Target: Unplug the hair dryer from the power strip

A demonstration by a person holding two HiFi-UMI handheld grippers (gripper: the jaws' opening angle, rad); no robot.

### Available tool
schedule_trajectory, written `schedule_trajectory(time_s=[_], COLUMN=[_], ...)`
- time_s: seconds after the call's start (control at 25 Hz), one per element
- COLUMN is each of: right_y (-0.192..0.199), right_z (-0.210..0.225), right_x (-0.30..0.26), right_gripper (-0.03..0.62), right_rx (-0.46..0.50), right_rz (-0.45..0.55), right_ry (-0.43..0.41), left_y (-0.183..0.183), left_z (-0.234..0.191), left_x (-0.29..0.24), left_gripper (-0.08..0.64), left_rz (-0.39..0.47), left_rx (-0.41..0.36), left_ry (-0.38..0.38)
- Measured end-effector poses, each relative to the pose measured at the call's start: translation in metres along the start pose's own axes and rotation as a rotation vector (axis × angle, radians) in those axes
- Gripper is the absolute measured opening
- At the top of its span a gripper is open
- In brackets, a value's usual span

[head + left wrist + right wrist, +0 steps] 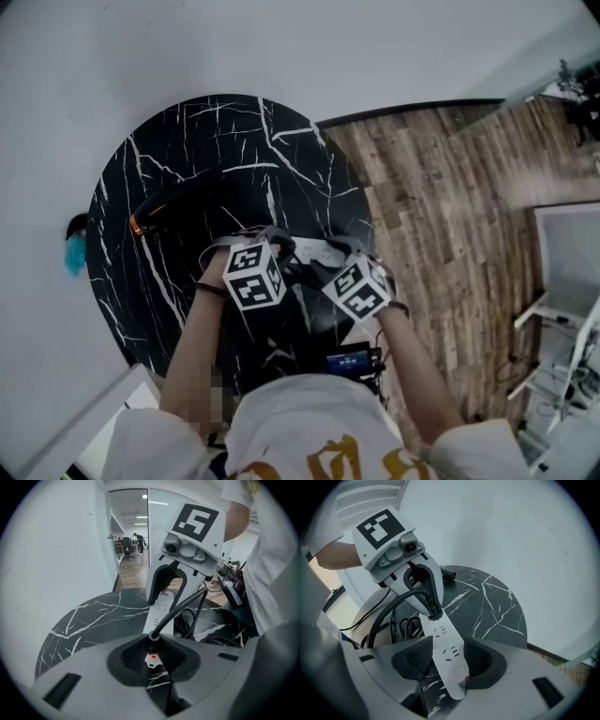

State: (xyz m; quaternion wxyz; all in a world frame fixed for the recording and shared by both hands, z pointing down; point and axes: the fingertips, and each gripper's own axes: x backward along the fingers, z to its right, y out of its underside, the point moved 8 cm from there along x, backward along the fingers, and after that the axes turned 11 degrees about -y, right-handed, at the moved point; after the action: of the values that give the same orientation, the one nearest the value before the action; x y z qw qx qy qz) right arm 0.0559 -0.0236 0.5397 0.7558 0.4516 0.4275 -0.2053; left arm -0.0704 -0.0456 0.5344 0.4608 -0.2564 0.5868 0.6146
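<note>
Nearest the person, the right gripper [446, 660] pinches the button end of the white power strip [440, 634], which lies on the black marble desk [187, 150]. Further along, the left gripper [152, 658] has its fingers clamped on the black plug [432, 613], seated in the strip. Beyond, toward the desk's left, lies the hair dryer [169, 204].

- round table [169, 141] — black marble-look top with white veins, standing on wood-plank floor [441, 216]
- white power strip [449, 654] lies flat on the top, with a black plug [433, 613] seated in its far end
- loose coils of black cable [401, 626] on the top, just beside the strip
- hair dryer [178, 202] — dark with an orange ring, lying on the top, apart from the strip
</note>
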Motion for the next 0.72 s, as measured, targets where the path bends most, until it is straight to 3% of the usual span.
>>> schedule_trajectory(time_s=[0.16, 0.24, 0.32, 0.4, 0.52, 0.64, 0.72], right_y=[-0.003, -0.005, -0.005, -0.004, -0.004, -0.008, -0.009], right_z=[0.000, -0.004, -0.011, -0.013, -0.011, -0.013, -0.012], right_x=[0.000, -0.001, -0.004, -0.006, -0.005, -0.008, -0.008], right_gripper=[0.191, 0.190, 0.133, 0.087, 0.084, 0.086, 0.086], right_rx=[-0.007, 0.038, 0.088, 0.066, 0.026, 0.102, 0.101], right_rz=[-0.032, -0.059, -0.075, -0.052, -0.039, -0.105, -0.118], right_ry=[0.008, 0.004, 0.003, -0.007, -0.025, -0.034, -0.041], left_y=[-0.002, -0.002, -0.004, -0.004, -0.004, -0.005, -0.006], left_z=[0.000, 0.000, -0.002, -0.004, -0.005, -0.004, -0.004], left_x=[-0.001, -0.001, -0.002, -0.002, -0.003, -0.003, -0.003], left_gripper=[0.057, 0.055, 0.055, 0.055, 0.055, 0.055, 0.055], left_rz=[-0.026, -0.042, -0.051, -0.052, -0.059, -0.066, -0.074], left_rx=[-0.024, -0.032, -0.033, -0.026, -0.022, -0.035, -0.055], left_ry=[0.020, 0.035, 0.045, 0.058, 0.073, 0.077, 0.079])
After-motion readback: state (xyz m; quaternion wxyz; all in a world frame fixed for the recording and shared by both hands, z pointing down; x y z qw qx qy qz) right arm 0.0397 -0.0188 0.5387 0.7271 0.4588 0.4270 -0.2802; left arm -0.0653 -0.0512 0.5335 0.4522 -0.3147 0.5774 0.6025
